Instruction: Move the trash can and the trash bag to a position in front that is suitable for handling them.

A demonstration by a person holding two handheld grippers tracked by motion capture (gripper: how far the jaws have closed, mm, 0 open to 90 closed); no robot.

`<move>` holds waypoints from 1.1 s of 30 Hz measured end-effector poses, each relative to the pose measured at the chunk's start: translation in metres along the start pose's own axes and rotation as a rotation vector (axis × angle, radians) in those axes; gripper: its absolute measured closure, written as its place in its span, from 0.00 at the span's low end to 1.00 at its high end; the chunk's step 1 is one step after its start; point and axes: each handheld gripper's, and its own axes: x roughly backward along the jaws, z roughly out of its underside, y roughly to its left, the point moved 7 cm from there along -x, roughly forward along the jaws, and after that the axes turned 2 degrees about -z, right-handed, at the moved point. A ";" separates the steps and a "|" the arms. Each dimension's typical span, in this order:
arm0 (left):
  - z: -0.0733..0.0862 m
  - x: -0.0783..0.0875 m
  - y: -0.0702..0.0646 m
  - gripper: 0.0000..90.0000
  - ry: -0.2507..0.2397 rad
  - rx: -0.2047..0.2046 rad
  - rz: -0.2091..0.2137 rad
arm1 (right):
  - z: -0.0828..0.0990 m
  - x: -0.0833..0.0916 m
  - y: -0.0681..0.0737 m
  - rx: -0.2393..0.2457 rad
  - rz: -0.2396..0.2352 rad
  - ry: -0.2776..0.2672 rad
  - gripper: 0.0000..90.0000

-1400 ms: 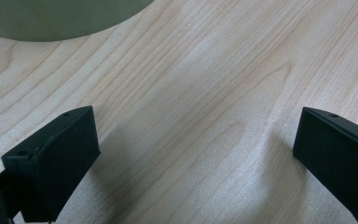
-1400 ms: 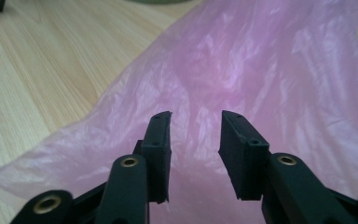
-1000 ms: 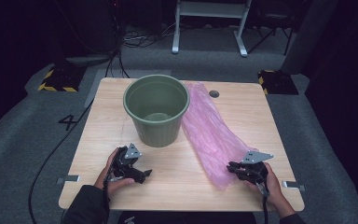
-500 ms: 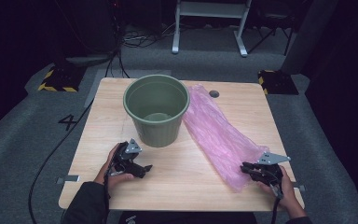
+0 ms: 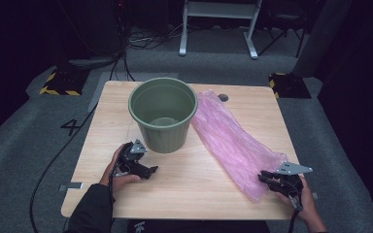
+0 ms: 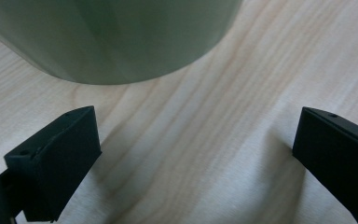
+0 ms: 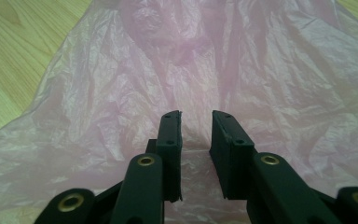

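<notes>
The right gripper (image 5: 270,178), jaws narrowly parted and just opening, pads clear of the film, rests over the near end of a crumpled pink plastic bag (image 5: 233,141) stretched across the pale wooden table (image 5: 194,189); the left gripper (image 5: 145,171), spread wide and empty, sits just before a ribbed green plastic bucket (image 5: 162,114)

A large dark numeral "4" (image 5: 72,126) is marked on the grey floor (image 5: 24,141), left of the table (image 5: 194,194). No other readable text appears.
</notes>
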 end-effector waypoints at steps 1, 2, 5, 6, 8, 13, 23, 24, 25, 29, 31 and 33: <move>-0.001 -0.001 0.002 0.00 -0.002 0.002 -0.001 | 0.001 0.001 -0.001 -0.002 0.003 0.001 0.80; -0.001 -0.001 0.003 0.00 -0.003 0.002 -0.002 | 0.001 0.002 -0.001 -0.006 0.005 0.001 0.79; -0.002 -0.002 0.004 0.01 -0.008 -0.014 0.012 | 0.004 0.005 -0.004 -0.012 0.016 0.003 0.78; -0.002 -0.002 0.004 0.02 -0.008 -0.014 0.012 | 0.004 0.005 -0.004 -0.012 0.016 0.003 0.78; -0.003 -0.002 0.004 0.02 -0.007 -0.021 0.026 | 0.006 0.007 -0.008 -0.017 0.025 0.007 0.77; -0.010 -0.008 0.008 0.03 -0.007 -0.024 0.026 | 0.008 0.014 -0.016 -0.028 0.063 0.010 0.66; -0.014 -0.012 0.007 0.03 -0.008 -0.033 0.035 | -0.031 0.042 -0.008 -0.036 0.118 -0.111 0.32; -0.015 -0.013 0.007 0.03 -0.008 -0.039 0.039 | -0.036 0.044 -0.006 -0.036 0.123 -0.120 0.31; -0.015 -0.013 0.006 0.03 -0.008 -0.042 0.043 | -0.041 0.044 -0.003 -0.026 0.115 -0.128 0.30; -0.018 -0.016 0.005 0.03 -0.007 -0.050 0.046 | -0.058 0.039 0.012 0.015 0.099 -0.124 0.28; -0.020 -0.018 0.002 0.03 -0.009 -0.050 0.053 | -0.065 0.032 0.020 0.039 0.092 -0.109 0.28; -0.022 -0.020 0.001 0.03 -0.009 -0.054 0.056 | -0.072 0.023 0.030 0.065 0.081 -0.094 0.28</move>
